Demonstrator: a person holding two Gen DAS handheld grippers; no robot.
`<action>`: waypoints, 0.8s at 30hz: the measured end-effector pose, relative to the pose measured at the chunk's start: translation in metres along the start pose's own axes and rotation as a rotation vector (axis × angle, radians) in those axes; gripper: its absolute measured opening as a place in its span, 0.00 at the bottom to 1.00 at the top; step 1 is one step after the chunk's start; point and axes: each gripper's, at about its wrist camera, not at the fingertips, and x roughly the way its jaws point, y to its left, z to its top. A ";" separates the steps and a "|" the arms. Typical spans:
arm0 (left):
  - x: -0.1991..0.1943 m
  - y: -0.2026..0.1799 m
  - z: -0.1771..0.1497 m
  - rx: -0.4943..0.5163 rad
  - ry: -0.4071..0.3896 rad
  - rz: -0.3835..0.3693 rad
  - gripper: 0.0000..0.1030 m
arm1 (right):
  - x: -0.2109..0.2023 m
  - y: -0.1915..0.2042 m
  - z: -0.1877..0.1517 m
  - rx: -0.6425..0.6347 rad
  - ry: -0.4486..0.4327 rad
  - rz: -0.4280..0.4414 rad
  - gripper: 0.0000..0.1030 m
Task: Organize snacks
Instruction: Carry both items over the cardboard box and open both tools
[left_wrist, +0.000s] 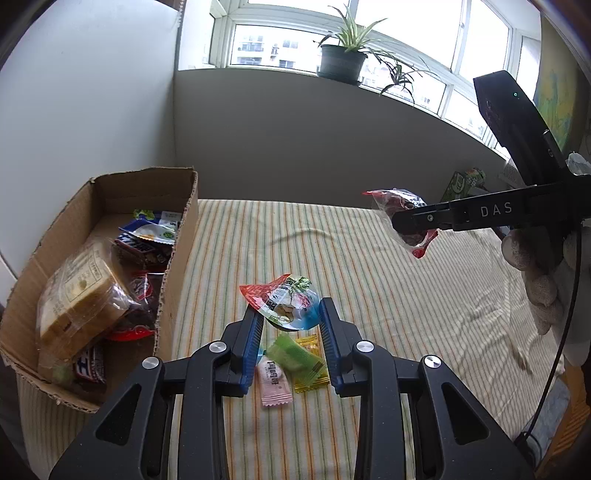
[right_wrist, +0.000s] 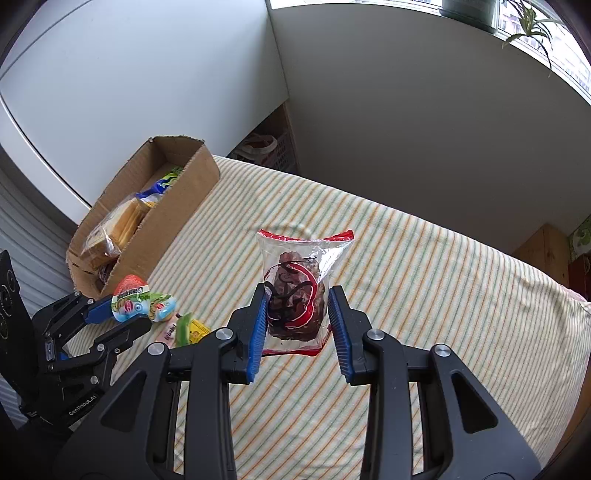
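Note:
My left gripper (left_wrist: 290, 308) is shut on a colourful red, white and blue snack packet (left_wrist: 284, 304) and holds it above the striped cloth; it also shows in the right wrist view (right_wrist: 142, 302). My right gripper (right_wrist: 297, 301) is shut on a clear red-edged packet with a dark brown snack (right_wrist: 297, 295) and holds it up in the air; it shows at the right in the left wrist view (left_wrist: 404, 218). A cardboard box (left_wrist: 177, 266) with several snacks stands at the left. A pink (left_wrist: 273, 380), a green (left_wrist: 291, 356) and a yellow (left_wrist: 312, 345) sweet lie on the cloth under my left gripper.
The striped cloth (left_wrist: 369, 295) covers the table. A grey wall and a window sill with a potted plant (left_wrist: 341, 61) are behind. A green packet (left_wrist: 465, 182) lies at the far right edge. A white cabinet stands behind the box.

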 end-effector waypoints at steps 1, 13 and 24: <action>-0.004 0.002 0.001 -0.004 -0.010 0.002 0.28 | 0.000 0.007 0.002 -0.011 -0.003 0.005 0.33; -0.035 0.049 0.004 -0.073 -0.091 0.067 0.28 | 0.003 0.074 0.026 -0.100 -0.012 0.060 0.33; -0.042 0.105 0.023 -0.125 -0.118 0.156 0.28 | 0.025 0.123 0.063 -0.136 -0.015 0.101 0.33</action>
